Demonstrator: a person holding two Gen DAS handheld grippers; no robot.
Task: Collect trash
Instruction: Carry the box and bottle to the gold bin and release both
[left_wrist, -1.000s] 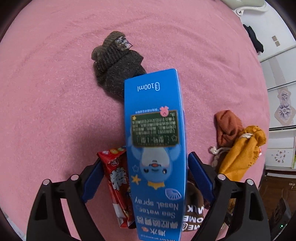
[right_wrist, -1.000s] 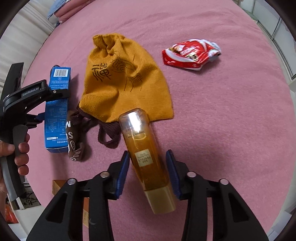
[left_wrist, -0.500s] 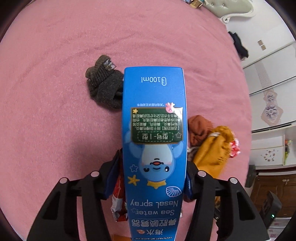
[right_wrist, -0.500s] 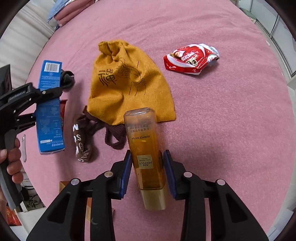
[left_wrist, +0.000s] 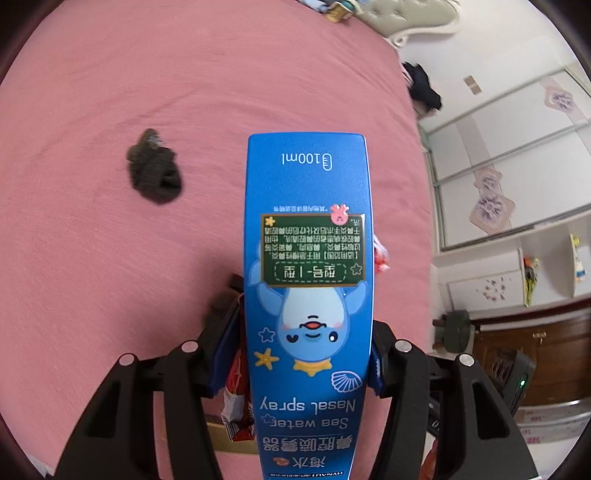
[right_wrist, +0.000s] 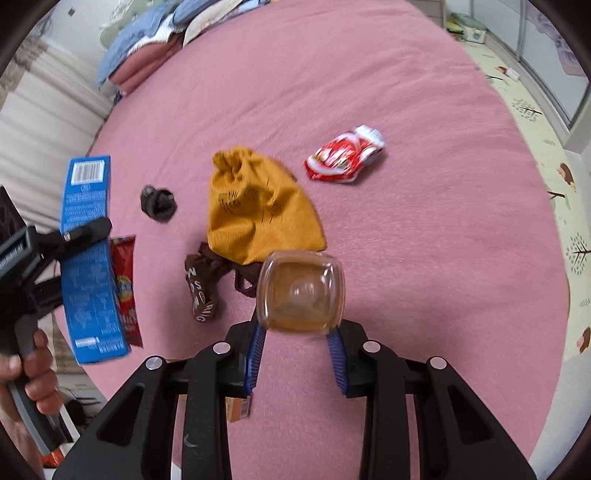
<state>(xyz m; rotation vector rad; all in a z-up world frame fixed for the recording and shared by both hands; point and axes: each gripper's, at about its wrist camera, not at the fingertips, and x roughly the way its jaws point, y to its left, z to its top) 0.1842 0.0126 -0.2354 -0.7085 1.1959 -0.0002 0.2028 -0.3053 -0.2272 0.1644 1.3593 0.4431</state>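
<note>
Pink bedspread (right_wrist: 424, 229) open rightward, left gripper (left_wrist: 301, 354) clamping blue box (left_wrist: 308, 280), right gripper (right_wrist: 297, 354) closing on amber bottle (right_wrist: 301, 291)

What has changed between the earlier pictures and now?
Both tongs closed and lifted their loads off the bed: the left tongs took the blue box, the right tongs, closing on it, raised and tipped the amber bottle. The yellow pouch and red wrapper stayed put.

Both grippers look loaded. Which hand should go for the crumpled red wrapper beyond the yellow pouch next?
Neither yet: the left gripper holds the blue nasal spray box, the right gripper the amber bottle. Once emptied, probably right; the red wrapper lies ahead of it.
</note>
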